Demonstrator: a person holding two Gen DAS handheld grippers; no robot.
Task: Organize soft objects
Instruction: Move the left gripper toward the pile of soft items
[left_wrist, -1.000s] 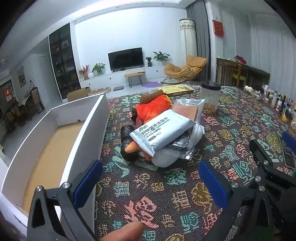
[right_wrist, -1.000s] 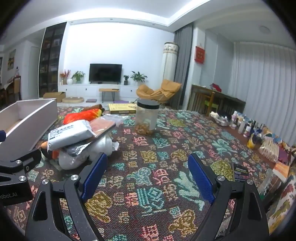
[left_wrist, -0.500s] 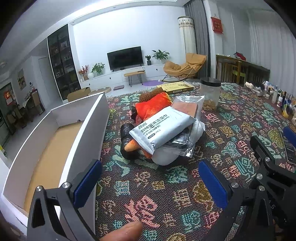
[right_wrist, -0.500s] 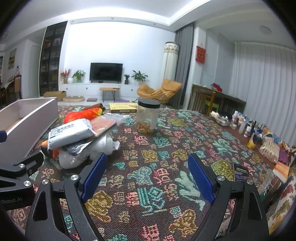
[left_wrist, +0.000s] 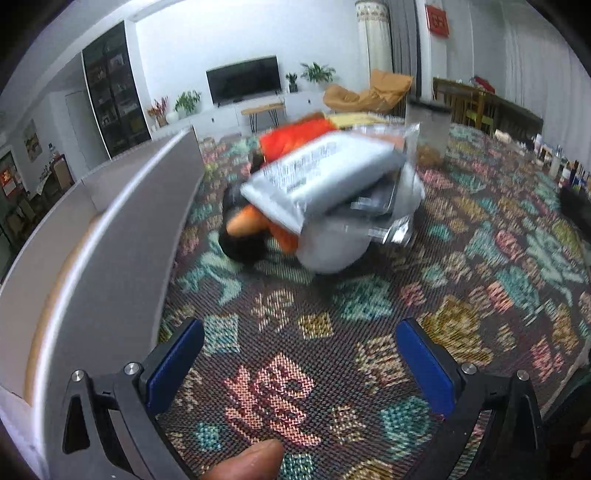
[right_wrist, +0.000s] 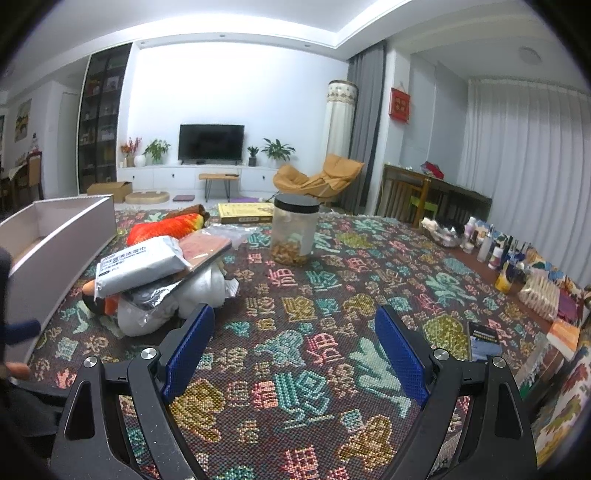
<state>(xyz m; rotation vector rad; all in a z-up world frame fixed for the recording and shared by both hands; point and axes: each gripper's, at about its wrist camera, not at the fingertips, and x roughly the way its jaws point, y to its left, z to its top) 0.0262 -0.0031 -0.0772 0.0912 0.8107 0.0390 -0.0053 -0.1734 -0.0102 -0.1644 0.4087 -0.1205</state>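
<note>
A pile of soft things lies on the patterned tablecloth (left_wrist: 295, 332): a white wet-wipes pack (left_wrist: 317, 181) on top, an orange-red plush (left_wrist: 295, 138) behind, a clear plastic bag (left_wrist: 384, 210) and a white bundle (left_wrist: 332, 251) beneath. The pile is blurred in the left wrist view. My left gripper (left_wrist: 299, 354) is open and empty, a short way in front of it. In the right wrist view the pack (right_wrist: 136, 264) and plush (right_wrist: 162, 227) lie at the left. My right gripper (right_wrist: 293, 349) is open and empty, to the right of the pile.
A white open box (left_wrist: 110, 236) stands left of the pile, also in the right wrist view (right_wrist: 55, 236). A clear jar with a black lid (right_wrist: 295, 230) and a yellow book (right_wrist: 245, 212) stand behind. Bottles and small items (right_wrist: 509, 258) line the right edge.
My left gripper has moved forward toward the pile, which now looks larger and blurred. My right gripper has hardly moved. Both stay open.
</note>
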